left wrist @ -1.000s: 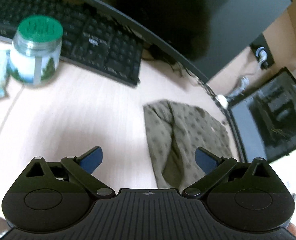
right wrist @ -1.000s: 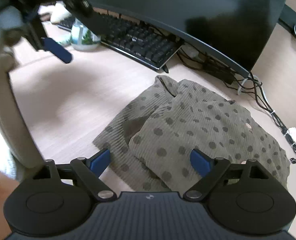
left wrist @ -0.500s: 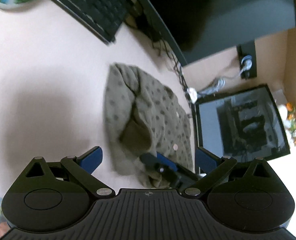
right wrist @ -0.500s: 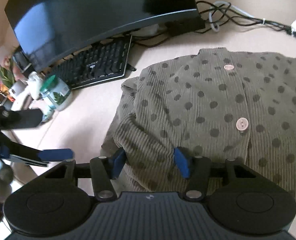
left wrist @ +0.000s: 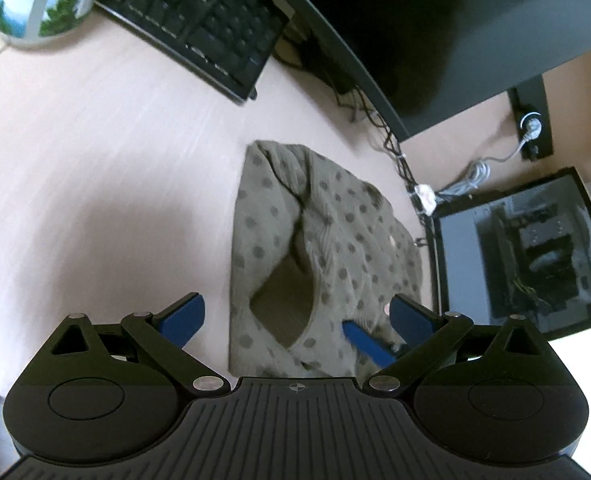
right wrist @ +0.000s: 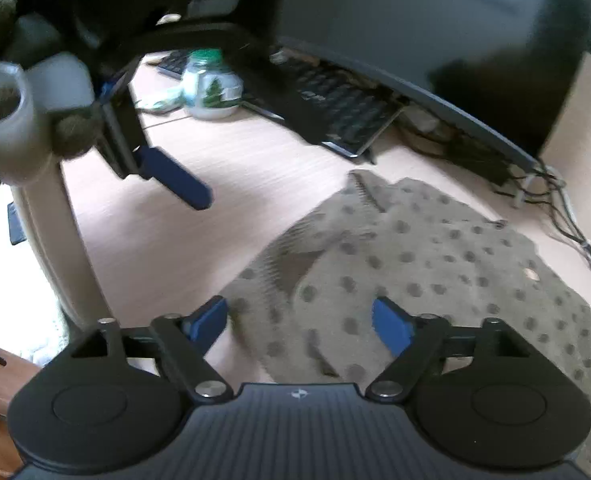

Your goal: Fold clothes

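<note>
Garment: we see the olive-green polka-dot corduroy shirt [left wrist: 327, 248] lying crumpled on the pale wooden desk [left wrist: 95, 184], near the black keyboard [left wrist: 199, 24].
Left gripper [left wrist: 297, 320]: we hold it released above the shirt's near edge.
Right gripper [right wrist: 301, 324]: spread wide, empty, over the shirt.

— What stood on the far side of the surface [left wrist: 95, 152]?
— A black keyboard [left wrist: 199, 20] under a dark monitor [left wrist: 435, 20], a green-lidded jar [right wrist: 211, 88] to its left, and tangled cables [left wrist: 395, 152] at right, near a glass-sided computer case [left wrist: 527, 252].
</note>
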Tool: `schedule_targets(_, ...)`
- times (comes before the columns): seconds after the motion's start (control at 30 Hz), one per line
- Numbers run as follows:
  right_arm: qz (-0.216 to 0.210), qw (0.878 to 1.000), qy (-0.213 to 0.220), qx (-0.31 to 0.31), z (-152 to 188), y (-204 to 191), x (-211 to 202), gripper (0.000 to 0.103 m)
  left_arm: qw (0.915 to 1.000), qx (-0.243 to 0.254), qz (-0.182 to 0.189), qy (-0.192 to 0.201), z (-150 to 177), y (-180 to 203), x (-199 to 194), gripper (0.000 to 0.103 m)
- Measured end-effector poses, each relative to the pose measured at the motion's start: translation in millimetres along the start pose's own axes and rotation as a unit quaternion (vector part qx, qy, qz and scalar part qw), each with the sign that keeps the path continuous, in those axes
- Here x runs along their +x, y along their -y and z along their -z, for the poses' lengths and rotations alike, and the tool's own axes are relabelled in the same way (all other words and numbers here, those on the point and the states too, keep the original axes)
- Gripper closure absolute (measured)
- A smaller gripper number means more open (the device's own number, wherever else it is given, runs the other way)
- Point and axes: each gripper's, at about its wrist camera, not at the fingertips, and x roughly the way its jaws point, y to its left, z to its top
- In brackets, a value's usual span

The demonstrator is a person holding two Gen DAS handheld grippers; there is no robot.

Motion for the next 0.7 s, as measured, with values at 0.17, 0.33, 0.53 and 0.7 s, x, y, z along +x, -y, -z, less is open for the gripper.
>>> schedule_targets(0.17, 0.034, 0.999, -0.005, 0.011, 2, 9, 9, 0.039, 0.9997, -0.015, 0.013, -0.009, 5, -5, 2, 0.002)
schedule_targets(0.33, -0.041, 0.966, -0.005, 0.253, 4, 76, 8, 0.048, 0.9982, -0.041, 0.034, -0.027, 12, -12, 12, 0.002)
schedule_targets(0.53, -0.090, 0.942, -0.003, 0.324, 14, 99, 8, 0.048, 0.9942, -0.076, 0.061, -0.046, 9, -14, 39, 0.002)
schedule_targets(0.7, -0.066, 0.965, 0.017, 0.253, 8, 79, -10, 0.028, 0.9907, -0.083, 0.089, -0.061, -1, -2, 69, 0.002)
